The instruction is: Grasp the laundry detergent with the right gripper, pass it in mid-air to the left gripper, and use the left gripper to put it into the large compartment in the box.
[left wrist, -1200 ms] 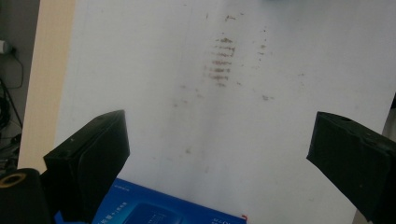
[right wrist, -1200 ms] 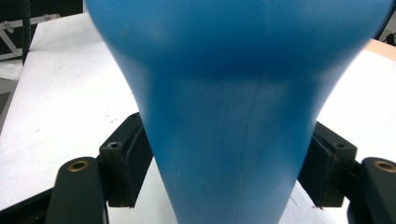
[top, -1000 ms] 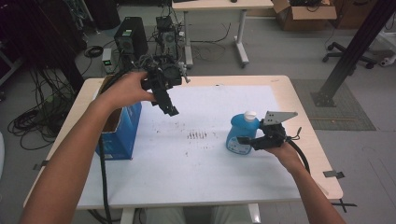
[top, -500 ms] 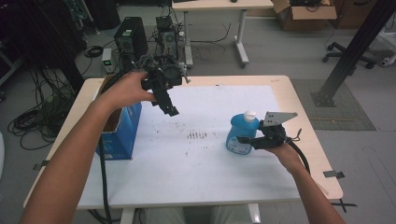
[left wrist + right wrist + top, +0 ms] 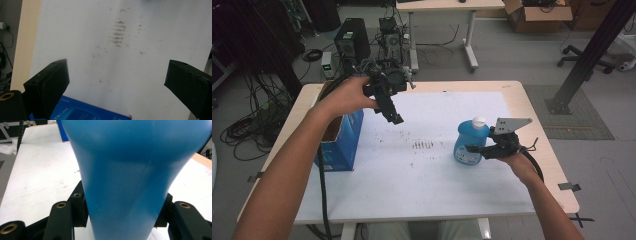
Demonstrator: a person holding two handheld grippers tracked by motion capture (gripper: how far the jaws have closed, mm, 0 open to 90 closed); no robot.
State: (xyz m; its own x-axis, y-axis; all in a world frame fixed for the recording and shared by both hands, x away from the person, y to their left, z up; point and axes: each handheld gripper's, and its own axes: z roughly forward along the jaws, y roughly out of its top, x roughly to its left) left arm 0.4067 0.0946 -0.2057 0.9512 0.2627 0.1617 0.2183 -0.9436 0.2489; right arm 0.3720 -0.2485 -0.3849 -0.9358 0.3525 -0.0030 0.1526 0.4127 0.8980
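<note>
A blue bottle (image 5: 469,135) with a white cap stands upright on the white mat (image 5: 437,190), right of centre. My right gripper (image 5: 474,150) reaches it from the right at table level. In the right gripper view its jaws press on both sides of the bottle's (image 5: 125,170) narrow waist, so my right gripper (image 5: 122,212) is shut on it. My left gripper (image 5: 392,114) is held in the air over the mat's far left part, pointing down. It (image 5: 117,82) stands open, with nothing between its jaws.
An open blue cardboard box (image 5: 339,140) stands at the table's left edge, and its corner (image 5: 87,112) lies just below the left jaws. Dark smudges (image 5: 423,145) mark the mat's middle. The wooden table rim (image 5: 542,130) frames the mat; cables and desks lie beyond.
</note>
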